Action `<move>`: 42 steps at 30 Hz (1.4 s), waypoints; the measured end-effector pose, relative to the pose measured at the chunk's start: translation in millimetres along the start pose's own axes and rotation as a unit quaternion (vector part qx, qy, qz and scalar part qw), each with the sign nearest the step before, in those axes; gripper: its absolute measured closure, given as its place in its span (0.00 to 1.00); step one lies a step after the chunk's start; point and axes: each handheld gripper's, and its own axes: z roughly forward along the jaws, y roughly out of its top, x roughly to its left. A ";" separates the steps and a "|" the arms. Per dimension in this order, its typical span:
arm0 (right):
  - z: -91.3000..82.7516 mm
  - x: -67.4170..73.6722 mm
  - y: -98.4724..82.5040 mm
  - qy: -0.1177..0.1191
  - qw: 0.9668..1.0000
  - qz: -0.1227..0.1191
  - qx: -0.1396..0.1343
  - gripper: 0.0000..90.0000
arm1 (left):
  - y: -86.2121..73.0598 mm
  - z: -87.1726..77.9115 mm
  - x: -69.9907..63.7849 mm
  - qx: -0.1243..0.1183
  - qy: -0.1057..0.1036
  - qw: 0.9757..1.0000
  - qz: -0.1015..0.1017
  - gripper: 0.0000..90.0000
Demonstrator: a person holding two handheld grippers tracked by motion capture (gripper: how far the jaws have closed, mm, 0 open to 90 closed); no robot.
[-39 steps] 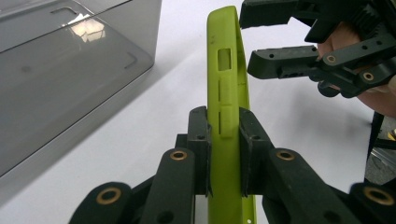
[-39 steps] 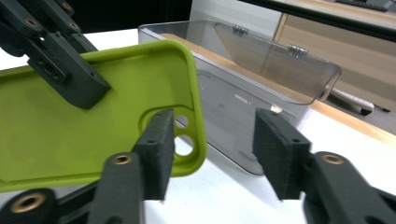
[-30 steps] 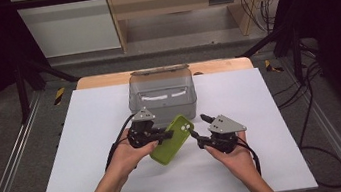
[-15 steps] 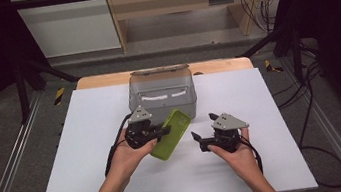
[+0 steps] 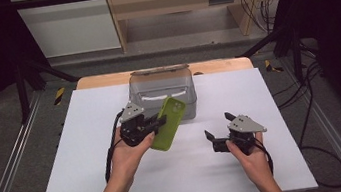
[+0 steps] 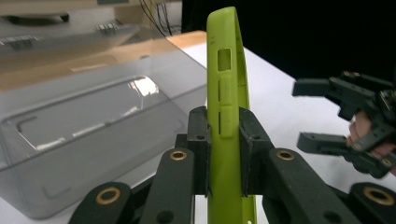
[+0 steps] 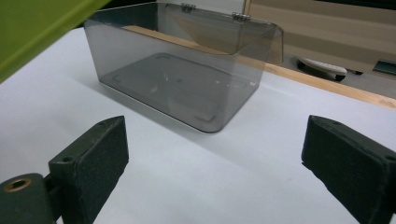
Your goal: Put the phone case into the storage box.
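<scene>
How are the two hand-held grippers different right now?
The left hand-held gripper is shut on the green phone case, while the right hand-held gripper is open with nothing between its jaws; they have just been opening. The left one holds the case up beside the clear grey box; the right one sits farther from the box, low over the white table. Both are black with a grey plate on top.

Lime-green phone case point(image 5: 167, 124), empty, held edge-up and tilted above the table, just before a clear box point(image 5: 162, 93).
</scene>
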 end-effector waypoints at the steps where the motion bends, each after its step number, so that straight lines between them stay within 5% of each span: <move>1: -2.3 -1.1 -1.3 -0.002 1.000 0.001 -0.003 0.08 | 1.2 -0.9 -0.4 -0.004 0.004 1.000 -0.003 0.86; 22: -18.8 -8.0 -18.7 -0.015 0.999 0.006 -0.032 0.05 | 35.7 -6.4 -4.4 -0.051 0.060 0.997 -0.001 0.86; 42: -17.0 -6.7 -21.7 -0.013 0.999 0.012 -0.031 0.05 | 62.8 -2.5 33.2 -0.055 0.127 0.990 -0.017 0.86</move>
